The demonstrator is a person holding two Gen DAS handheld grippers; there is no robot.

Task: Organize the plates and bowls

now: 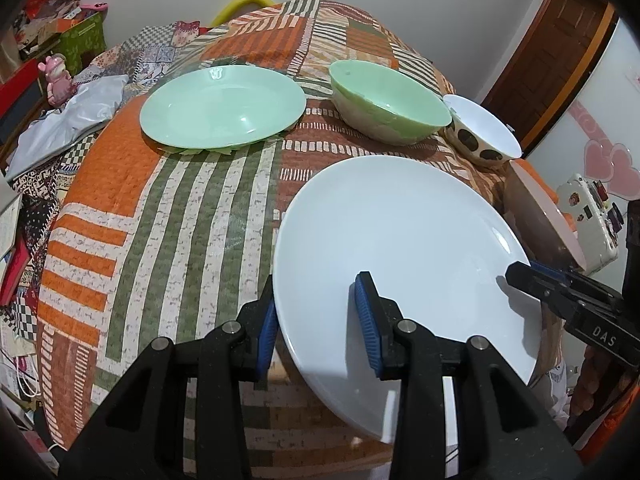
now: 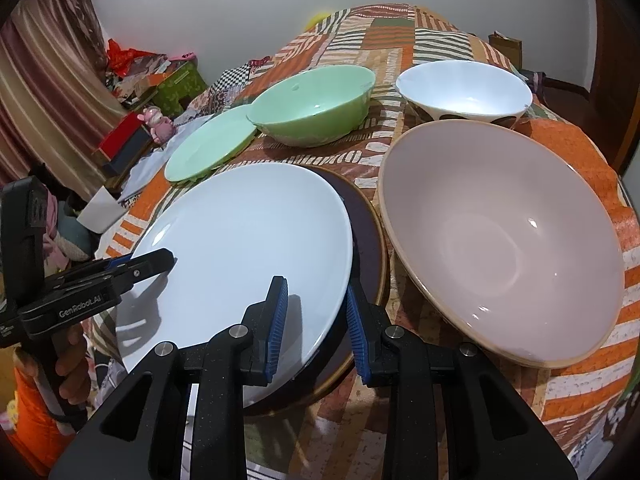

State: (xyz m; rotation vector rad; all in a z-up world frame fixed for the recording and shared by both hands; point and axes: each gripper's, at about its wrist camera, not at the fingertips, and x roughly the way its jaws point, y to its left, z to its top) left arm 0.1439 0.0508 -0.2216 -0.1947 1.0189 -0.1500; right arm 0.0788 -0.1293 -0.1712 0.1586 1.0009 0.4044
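A white plate (image 1: 404, 248) (image 2: 240, 252) is held over a dark brown plate (image 2: 368, 240). My left gripper (image 1: 316, 324) straddles its left rim, one finger above and one below; it also shows in the right wrist view (image 2: 160, 260). My right gripper (image 2: 316, 328) straddles its right rim and shows in the left wrist view (image 1: 516, 272). Both stand partly open around the rim. Behind lie a green plate (image 1: 224, 106) (image 2: 208, 144), a green bowl (image 1: 388, 102) (image 2: 312, 106), a white spotted bowl (image 1: 480, 128) (image 2: 464, 92) and a large pinkish bowl (image 2: 504, 240) (image 1: 540, 208).
The table wears a striped orange, green and white patchwork cloth (image 1: 160, 220). A grey plastic bag (image 1: 68, 124) and a pink figurine (image 1: 58, 78) sit at the far left. Boxes and clutter (image 2: 152, 76) stand beyond the table's left edge.
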